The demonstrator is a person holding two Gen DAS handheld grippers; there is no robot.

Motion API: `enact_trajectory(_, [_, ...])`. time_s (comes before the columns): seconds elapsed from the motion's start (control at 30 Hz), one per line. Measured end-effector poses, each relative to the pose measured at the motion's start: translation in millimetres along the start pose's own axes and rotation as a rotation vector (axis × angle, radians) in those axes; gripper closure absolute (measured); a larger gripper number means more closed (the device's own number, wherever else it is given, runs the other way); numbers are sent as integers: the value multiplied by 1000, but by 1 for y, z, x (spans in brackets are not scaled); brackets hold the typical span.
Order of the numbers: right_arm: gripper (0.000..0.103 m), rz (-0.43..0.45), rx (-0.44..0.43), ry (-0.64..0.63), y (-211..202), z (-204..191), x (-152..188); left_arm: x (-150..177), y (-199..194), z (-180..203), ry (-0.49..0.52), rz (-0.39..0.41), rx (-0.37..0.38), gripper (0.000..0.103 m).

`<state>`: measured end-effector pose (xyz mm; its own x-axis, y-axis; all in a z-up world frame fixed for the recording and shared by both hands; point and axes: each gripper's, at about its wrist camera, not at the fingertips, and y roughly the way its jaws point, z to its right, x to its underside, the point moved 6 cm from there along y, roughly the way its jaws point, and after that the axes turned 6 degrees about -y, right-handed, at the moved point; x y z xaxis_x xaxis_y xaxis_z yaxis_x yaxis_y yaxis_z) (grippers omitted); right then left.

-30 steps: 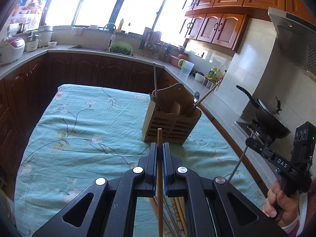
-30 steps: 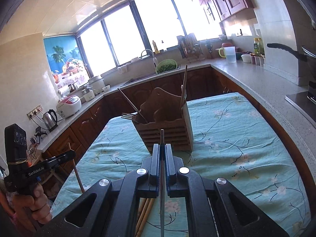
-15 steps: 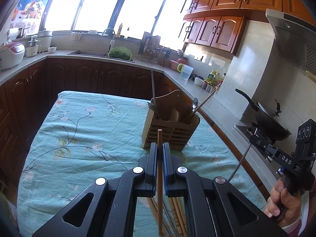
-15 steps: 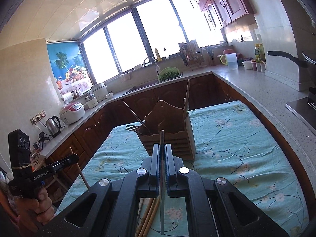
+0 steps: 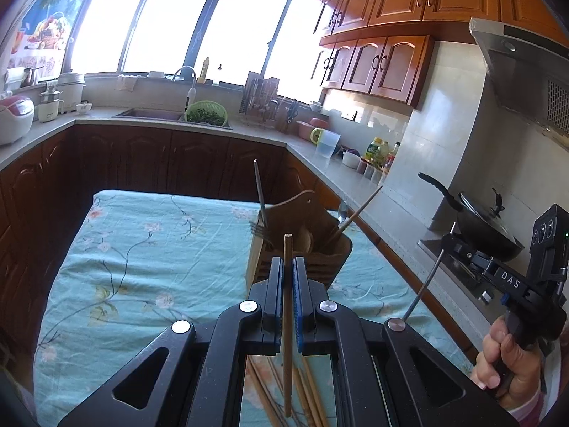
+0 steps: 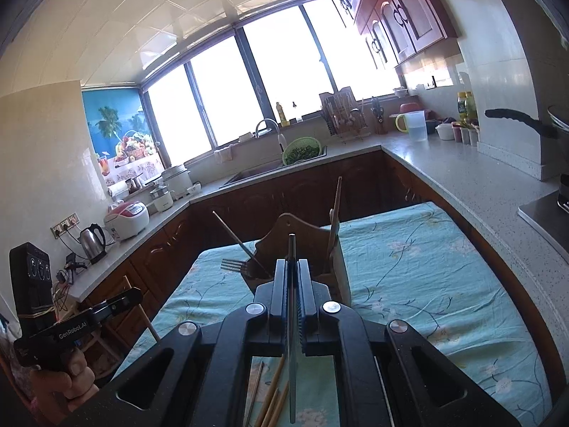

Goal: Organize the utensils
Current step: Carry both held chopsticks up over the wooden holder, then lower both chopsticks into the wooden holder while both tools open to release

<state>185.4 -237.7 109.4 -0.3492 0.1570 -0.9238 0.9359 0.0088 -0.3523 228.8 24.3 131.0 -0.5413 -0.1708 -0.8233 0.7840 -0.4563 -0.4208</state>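
My left gripper [image 5: 287, 267] is shut on a wooden chopstick [image 5: 287, 323], held upright above the table in front of the wooden utensil holder [image 5: 302, 256]. My right gripper [image 6: 292, 268] is shut on a thin metal chopstick [image 6: 291, 338], also held upright just in front of the holder [image 6: 302, 249]. The holder stands on the floral tablecloth [image 5: 149, 249] and contains a fork [image 6: 233, 267], a spoon [image 5: 342, 211] and several sticks. More chopsticks [image 5: 306, 398] lie on the cloth below the grippers, also in the right wrist view [image 6: 274, 395].
Kitchen counters wrap around the table. A wok [image 5: 487, 227] sits on the stove at the right. A sink with a green colander [image 5: 206, 112] is at the back. A rice cooker [image 6: 126, 219] and kettle [image 6: 93, 243] stand on the left counter.
Both grippers have risen and tilted upward with their chopsticks, so the holder sits lower in both views. Both stay shut.
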Motion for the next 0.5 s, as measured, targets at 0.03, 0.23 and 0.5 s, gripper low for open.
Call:
enact_trajectory(0.03, [99, 12, 1, -5, 3, 0, -8, -7, 2, 3, 8, 14, 3, 100])
enact_trajectory(0.23, [99, 140, 32, -13, 20, 4, -65, -59, 16, 18, 55, 135, 17, 100])
enact_trajectory(0.5, [99, 255, 83, -23, 58, 16, -106, -103, 63, 28, 79, 265, 19, 100])
